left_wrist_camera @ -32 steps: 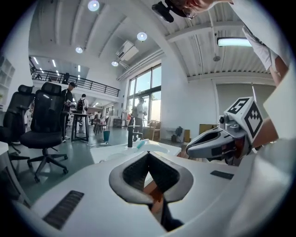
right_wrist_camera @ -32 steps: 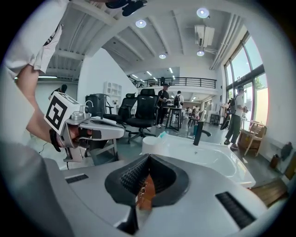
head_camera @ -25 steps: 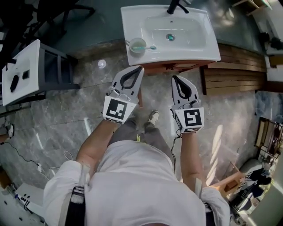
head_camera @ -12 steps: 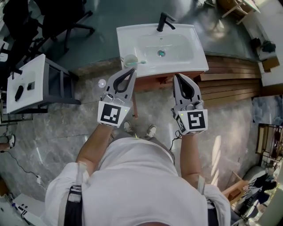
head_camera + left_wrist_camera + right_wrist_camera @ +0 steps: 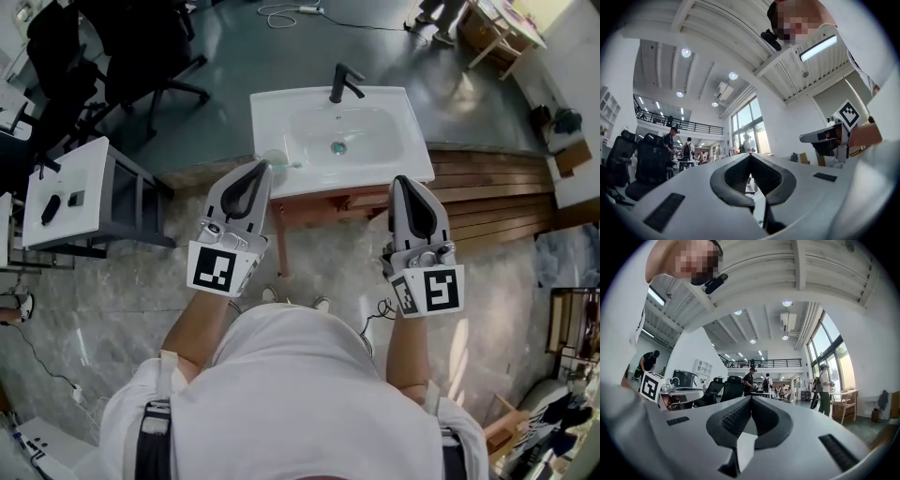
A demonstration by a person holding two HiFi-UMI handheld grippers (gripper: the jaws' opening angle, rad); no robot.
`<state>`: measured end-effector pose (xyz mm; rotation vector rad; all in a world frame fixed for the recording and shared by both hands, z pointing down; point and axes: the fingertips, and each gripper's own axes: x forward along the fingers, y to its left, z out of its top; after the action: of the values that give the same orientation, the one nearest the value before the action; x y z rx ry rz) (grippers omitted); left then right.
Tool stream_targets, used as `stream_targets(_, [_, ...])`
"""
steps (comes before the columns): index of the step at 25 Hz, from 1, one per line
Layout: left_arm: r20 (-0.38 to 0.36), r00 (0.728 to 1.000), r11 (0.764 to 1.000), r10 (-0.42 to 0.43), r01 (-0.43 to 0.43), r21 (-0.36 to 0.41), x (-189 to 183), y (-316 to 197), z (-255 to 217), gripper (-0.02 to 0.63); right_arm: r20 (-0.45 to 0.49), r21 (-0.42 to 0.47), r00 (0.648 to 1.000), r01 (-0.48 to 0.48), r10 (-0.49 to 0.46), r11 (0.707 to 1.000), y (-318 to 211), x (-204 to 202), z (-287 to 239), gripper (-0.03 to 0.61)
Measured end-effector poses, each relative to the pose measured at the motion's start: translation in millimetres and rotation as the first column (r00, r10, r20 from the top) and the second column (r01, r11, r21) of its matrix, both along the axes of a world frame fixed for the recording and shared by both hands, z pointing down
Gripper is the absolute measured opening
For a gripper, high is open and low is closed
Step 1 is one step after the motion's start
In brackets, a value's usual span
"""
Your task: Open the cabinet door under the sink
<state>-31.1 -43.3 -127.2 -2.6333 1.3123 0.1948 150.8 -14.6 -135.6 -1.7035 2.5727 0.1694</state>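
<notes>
In the head view, steeply from above, a white sink (image 5: 281,122) with a black faucet (image 5: 344,82) stands ahead of me. Only a thin brown strip of the wooden cabinet (image 5: 328,202) shows under its front edge; the door face is hidden. My left gripper (image 5: 255,171) is shut and empty, its tip over the sink's front left corner. My right gripper (image 5: 409,184) is also shut and empty, just off the front right corner. In the left gripper view the left gripper (image 5: 750,155) points level into the room, and so does the right gripper (image 5: 751,399) in its own view; neither shows the cabinet.
A pale cup (image 5: 275,160) sits on the sink's left front corner, partly behind the left gripper. A white side table (image 5: 66,192) and black office chairs (image 5: 122,47) stand at left. Wooden decking (image 5: 487,183) lies right of the sink. People stand far off in the hall.
My view has pulled back, so the sink sits farther off. Both grippers have drawn apart and back from the sink's front edge, still shut.
</notes>
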Motion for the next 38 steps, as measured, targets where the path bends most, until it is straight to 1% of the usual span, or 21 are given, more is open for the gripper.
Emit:
stream_targets(2, [0.005,1.0,1.0,-0.006,0.006,0.02,-0.2,4.0,-9.5,0.011,0.003,0.012,1.0,-0.003,0.003,1.0,5.8,10.3,-9.0,0.032])
stream_targets(6, [0.001,1.0,1.0,-0.015,0.015,0.027,1.5,12.1,-21.3,0.011,0.002,0.03,1.0,-0.018,0.018,0.999,10.6,29.0,-20.0,0.032])
stream_targets(10, [0.007,1.0,0.999,-0.03,0.03,0.042,0.6,17.0,-27.8,0.011,0.002,0.046,1.0,-0.009,0.009,0.999,11.3,32.7,-29.9,0.032])
stream_targets(15, [0.008,1.0,1.0,-0.028,0.028,0.008,11.9,15.5,-15.9,0.011,0.0,0.042,1.0,0.005,-0.005,0.999,6.7,38.3,-26.4,0.032])
stream_targets(19, [0.025,0.998,0.998,-0.053,0.052,0.021,6.0,11.1,-20.3,0.011,-0.024,0.036,1.0,0.02,-0.019,0.999,5.2,34.8,-21.1,0.032])
stream_targets(24, [0.027,0.997,0.997,-0.078,0.078,0.012,-6.5,4.6,-17.3,0.011,-0.016,0.027,0.999,0.028,-0.028,0.999,2.3,28.6,-16.3,0.032])
stream_targets(31, [0.032,0.996,0.997,-0.078,0.078,0.001,-12.7,1.6,-6.7,0.011,-0.007,0.037,1.0,0.006,-0.006,0.999,-2.1,27.8,-14.4,0.032])
stream_targets(38, [0.034,0.998,0.998,-0.059,0.059,-0.006,-8.4,0.3,-0.7,0.011,-0.001,0.031,1.0,-0.012,0.012,0.999,-1.0,28.3,-7.0,0.032])
